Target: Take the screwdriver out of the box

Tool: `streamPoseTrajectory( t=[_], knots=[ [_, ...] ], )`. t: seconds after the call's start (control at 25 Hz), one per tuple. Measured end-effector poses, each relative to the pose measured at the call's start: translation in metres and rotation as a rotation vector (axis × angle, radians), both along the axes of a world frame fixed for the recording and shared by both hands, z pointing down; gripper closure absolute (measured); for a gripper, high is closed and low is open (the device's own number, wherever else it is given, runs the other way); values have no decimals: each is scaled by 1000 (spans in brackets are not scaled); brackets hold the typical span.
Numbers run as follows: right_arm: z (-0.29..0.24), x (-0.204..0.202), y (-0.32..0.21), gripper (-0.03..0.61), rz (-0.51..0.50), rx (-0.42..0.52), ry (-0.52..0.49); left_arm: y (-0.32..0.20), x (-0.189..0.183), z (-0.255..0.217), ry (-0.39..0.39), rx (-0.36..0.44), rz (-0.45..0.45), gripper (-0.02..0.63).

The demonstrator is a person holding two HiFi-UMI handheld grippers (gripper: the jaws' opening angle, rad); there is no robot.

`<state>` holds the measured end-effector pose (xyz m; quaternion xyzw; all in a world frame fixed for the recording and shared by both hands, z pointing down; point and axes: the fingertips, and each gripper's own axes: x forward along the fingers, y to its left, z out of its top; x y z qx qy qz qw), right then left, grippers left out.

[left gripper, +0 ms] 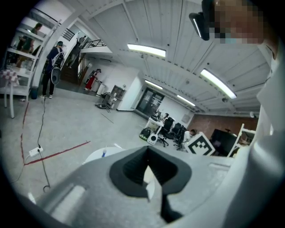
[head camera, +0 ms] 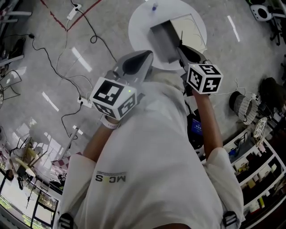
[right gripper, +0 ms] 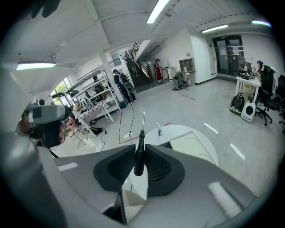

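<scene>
My right gripper (right gripper: 140, 151) is shut on the screwdriver (right gripper: 139, 156). Its black handle sits between the pads and its thin metal shaft points up and away. In the head view the right gripper (head camera: 184, 48) is raised near the chest, over the near edge of the round white table (head camera: 138, 27), with the screwdriver shaft (head camera: 181, 37) sticking out ahead. The open box (head camera: 172, 33) lies on that table, and also shows as the box (right gripper: 192, 139) beyond the jaws. My left gripper (head camera: 144, 57) hangs left of the box, and the left gripper (left gripper: 148, 155) is shut with nothing held.
A small bottle (head camera: 154, 6) with a blue cap stands at the table's far edge. Cables (head camera: 58, 67) and a power strip (head camera: 73, 11) trail over the grey floor, crossed by a red tape line (head camera: 80, 15). Shelves (head camera: 257, 165) stand at the right.
</scene>
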<state>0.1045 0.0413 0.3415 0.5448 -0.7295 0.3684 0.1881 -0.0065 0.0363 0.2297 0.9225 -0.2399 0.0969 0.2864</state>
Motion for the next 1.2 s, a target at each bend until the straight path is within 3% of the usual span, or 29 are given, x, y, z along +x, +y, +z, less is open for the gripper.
streamPoseTrajectory(
  t=[0.52, 1.2],
  knots=[
    [-84, -4, 20, 512, -6, 171, -15, 7, -4, -17, 11, 37, -16, 614],
    [-169, 36, 77, 512, 36, 461, -13, 25, 21, -46, 53, 92, 50, 614]
  ],
)
